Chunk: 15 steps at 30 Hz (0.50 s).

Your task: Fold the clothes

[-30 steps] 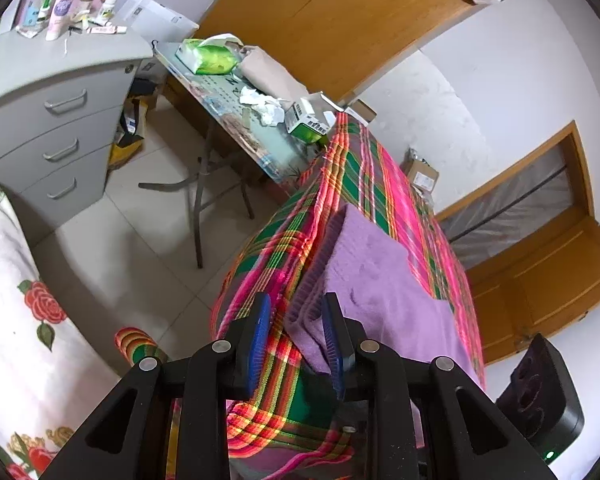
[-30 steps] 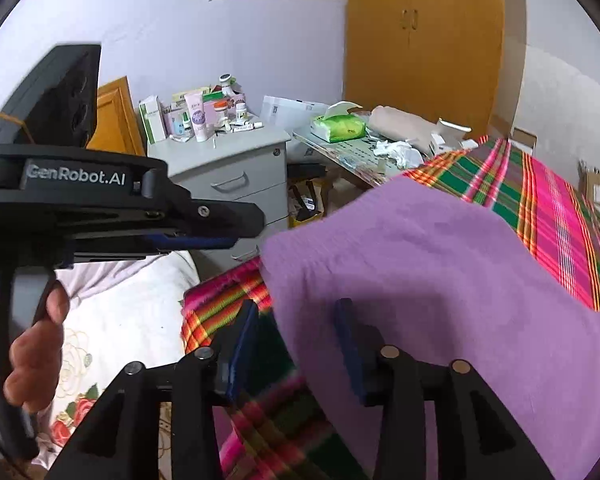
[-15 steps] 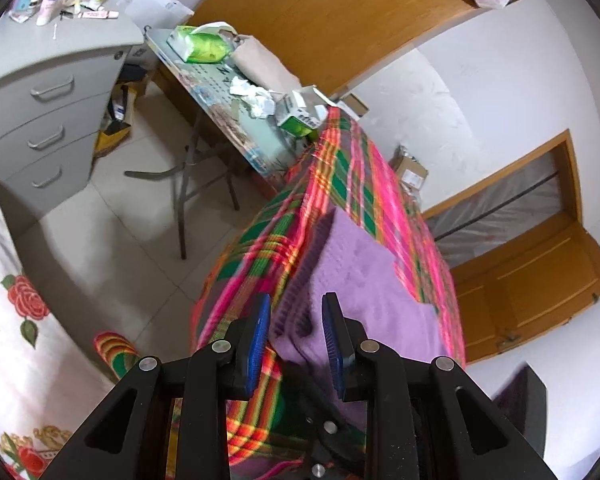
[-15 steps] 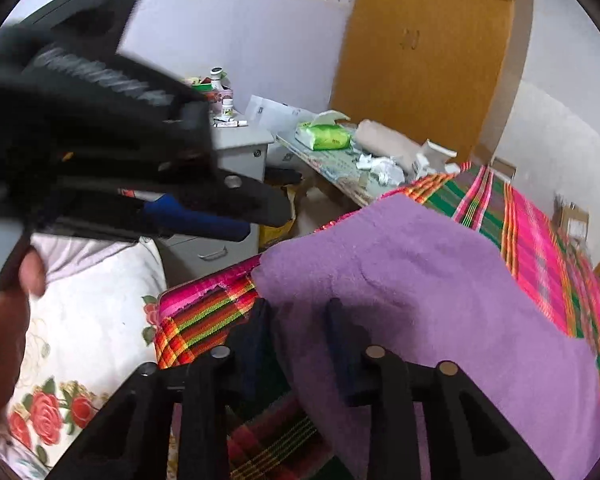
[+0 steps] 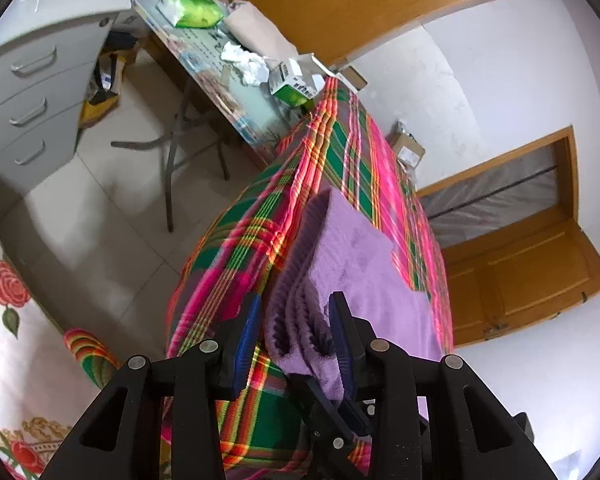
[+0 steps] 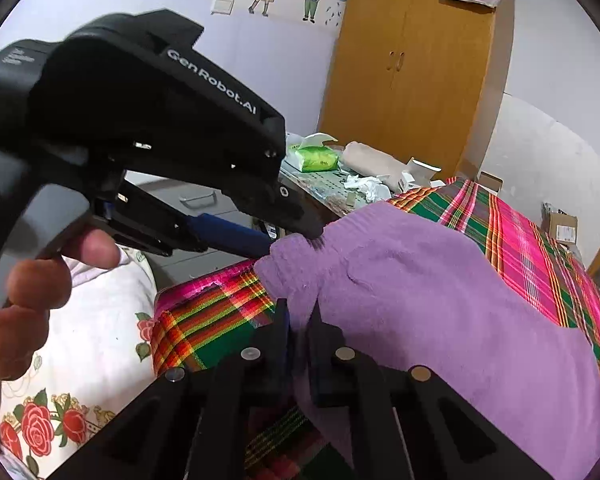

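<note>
2 grippers now meet at the near edge of the purple garment (image 6: pixel 440 304), which lies spread on the plaid-covered table (image 5: pixel 352 152). A second ago the right gripper (image 6: pixel 298 320) stood wide beside the cloth; it has since pinched the hem. The left gripper (image 5: pixel 294 320) has slid its ribbed corner between narrowing fingers, not fully clamped. Both corners secured suggests a lift-and-fold is near.

Left wrist view close above plaid bed (image 5: pixel 352 152), facing cluttered table (image 5: pixel 236 96), right wrist view low alongside, both sharing purple garment (image 6: pixel 440 300).
</note>
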Each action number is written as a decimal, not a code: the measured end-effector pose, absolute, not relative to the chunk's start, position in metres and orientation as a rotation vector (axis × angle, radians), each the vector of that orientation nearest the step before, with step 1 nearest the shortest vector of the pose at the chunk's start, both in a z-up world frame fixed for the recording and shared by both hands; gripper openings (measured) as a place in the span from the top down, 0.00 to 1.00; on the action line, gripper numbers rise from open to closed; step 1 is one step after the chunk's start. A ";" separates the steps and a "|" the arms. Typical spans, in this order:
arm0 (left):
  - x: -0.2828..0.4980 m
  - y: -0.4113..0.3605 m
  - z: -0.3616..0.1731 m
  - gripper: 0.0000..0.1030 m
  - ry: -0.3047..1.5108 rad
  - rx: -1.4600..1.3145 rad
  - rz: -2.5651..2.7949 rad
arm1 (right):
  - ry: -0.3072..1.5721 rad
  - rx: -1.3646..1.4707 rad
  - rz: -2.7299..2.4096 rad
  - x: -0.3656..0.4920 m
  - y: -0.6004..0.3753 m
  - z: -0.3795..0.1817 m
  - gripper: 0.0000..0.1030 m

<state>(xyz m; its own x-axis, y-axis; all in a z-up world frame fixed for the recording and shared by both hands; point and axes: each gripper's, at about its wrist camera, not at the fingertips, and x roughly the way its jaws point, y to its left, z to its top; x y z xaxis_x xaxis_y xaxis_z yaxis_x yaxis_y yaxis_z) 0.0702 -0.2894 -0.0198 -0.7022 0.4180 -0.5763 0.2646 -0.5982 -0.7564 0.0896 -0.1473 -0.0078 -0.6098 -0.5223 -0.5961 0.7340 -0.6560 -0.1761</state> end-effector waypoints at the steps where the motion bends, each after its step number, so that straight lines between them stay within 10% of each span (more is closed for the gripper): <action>1: 0.070 -0.289 -0.020 0.66 -1.362 -1.168 2.460 | 0.529 0.658 -2.252 0.090 -0.146 -0.008 0.93; 15: 0.071 -0.296 -0.034 0.65 -1.515 -1.192 2.293 | 0.532 0.587 -2.275 0.106 -0.137 -0.006 0.94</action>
